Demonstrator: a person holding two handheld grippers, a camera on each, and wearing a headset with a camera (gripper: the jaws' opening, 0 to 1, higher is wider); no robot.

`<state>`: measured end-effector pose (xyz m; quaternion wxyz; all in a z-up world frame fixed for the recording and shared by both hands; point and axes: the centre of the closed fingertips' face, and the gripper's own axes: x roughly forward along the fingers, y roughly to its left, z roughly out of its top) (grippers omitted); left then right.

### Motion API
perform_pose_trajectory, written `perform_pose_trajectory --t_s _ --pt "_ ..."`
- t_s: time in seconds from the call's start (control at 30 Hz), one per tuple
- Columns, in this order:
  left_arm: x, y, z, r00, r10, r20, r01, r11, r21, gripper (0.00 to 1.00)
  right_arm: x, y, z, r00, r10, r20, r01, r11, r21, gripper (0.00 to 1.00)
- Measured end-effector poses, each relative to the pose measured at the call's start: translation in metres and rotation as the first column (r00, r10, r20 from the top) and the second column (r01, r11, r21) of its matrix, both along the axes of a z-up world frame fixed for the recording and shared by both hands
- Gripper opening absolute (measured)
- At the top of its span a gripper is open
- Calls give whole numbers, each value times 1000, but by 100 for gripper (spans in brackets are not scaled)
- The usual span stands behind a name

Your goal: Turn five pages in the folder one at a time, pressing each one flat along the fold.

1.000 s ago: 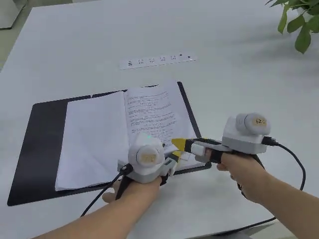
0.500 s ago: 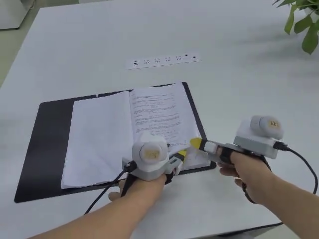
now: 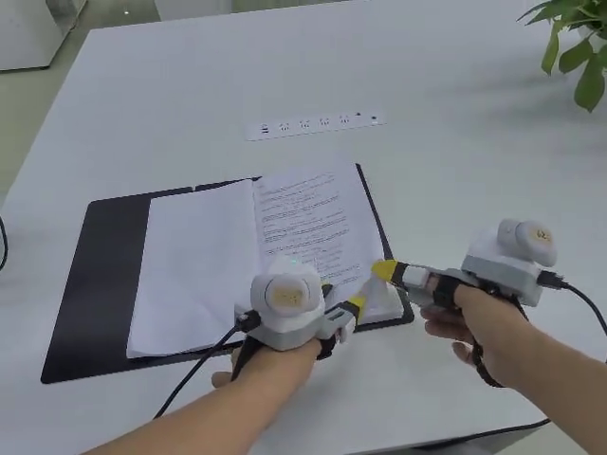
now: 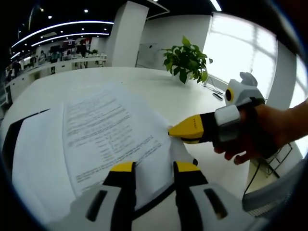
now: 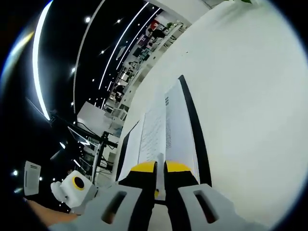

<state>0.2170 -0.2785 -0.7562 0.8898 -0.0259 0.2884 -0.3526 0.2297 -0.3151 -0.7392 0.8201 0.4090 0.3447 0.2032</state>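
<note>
A black folder (image 3: 95, 284) lies open on the white table, with a blank left page (image 3: 199, 256) and a printed right page (image 3: 308, 223). My right gripper (image 3: 384, 271) sits at the printed page's lower outer corner. Its yellow jaws stand nearly together with the sheet's edge (image 5: 160, 144) running in between them, so the right gripper (image 5: 160, 167) is shut on the page corner. My left gripper (image 3: 351, 309) hovers at the folder's near edge. The left gripper (image 4: 154, 168) is open, over the bottom of the printed page (image 4: 106, 130). The right gripper (image 4: 180, 131) enters that view from the right.
A white power strip (image 3: 318, 124) lies beyond the folder. A green plant (image 3: 574, 47) stands at the far right corner, also seen as the plant (image 4: 185, 60). Cables trail from both grippers toward the table's near edge.
The right gripper has slid rightward along the printed page's bottom to its outer corner. The left gripper stays at the folder's near edge. The head camera has shifted.
</note>
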Motion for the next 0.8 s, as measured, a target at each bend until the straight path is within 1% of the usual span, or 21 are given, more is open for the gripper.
perform_pose_trajectory --t_s 0.07,0.13,0.2,0.23,0.27,0.3,0.33,0.4,0.43,0.47,0.5,0.53,0.6,0.63,0.67,0.7,0.77,0.8 --pt "-3 1 3 1000 -16 11 16 1000 7 30 -2 3 6 1000 8 -8 -8 1000 28 4" --pt "-5 3 7 1000 -22 16 22 1000 7 29 -3 5 11 1000 17 -6 -16 1000 25 4" --pt "-8 6 11 1000 -23 18 23 1000 2 29 -5 7 18 1000 26 -6 -26 999 43 4" --pt "-9 7 13 999 -26 23 26 1000 4 29 -5 8 21 1000 29 -3 -28 998 53 1" --pt "-11 8 14 999 -32 22 31 999 5 27 -7 8 24 999 35 -2 -35 997 63 0" --pt "-14 9 18 999 -38 24 38 999 3 26 -7 5 25 1000 24 -4 -24 997 73 0" --pt "-16 11 21 998 -43 40 42 999 8 26 -6 4 25 1000 27 -5 -26 997 77 0" --pt "-18 14 25 997 -48 54 47 999 7 26 -7 2 24 999 33 0 -33 999 28 0" --pt "-20 16 27 997 -49 54 49 999 6 25 -7 3 27 1000 28 -1 -27 999 45 0" --pt "-22 18 31 997 -49 60 49 999 2 25 -7 6 34 1000 24 1 -24 997 76 0" --pt "-23 22 37 996 -49 76 49 999 -3 26 -8 8 37 1000 24 9 -25 997 79 0" --pt "-23 23 39 996 -49 80 50 999 -6 26 -8 10 42 999 28 19 -29 996 79 0" --pt "-24 31 47 995 -40 89 42 999 -14 27 -8 15 52 999 35 36 -38 995 90 0" --pt "-25 35 55 994 -31 103 35 999 -29 27 -9 20 59 998 43 45 -47 993 105 0" --pt "-25 40 61 993 -24 117 28 999 -36 27 -8 23 65 997 44 56 -50 993 108 0" --pt "-25 48 68 991 -7 132 14 999 -48 28 -8 29 73 996 53 73 -61 992 110 0" --pt "-27 59 76 990 5 139 3 999 -55 28 -9 39 82 994 69 88 -79 990 116 0" --pt "-28 69 80 989 13 147 -5 999 -53 28 -7 45 88 992 74 100 -86 989 119 0"
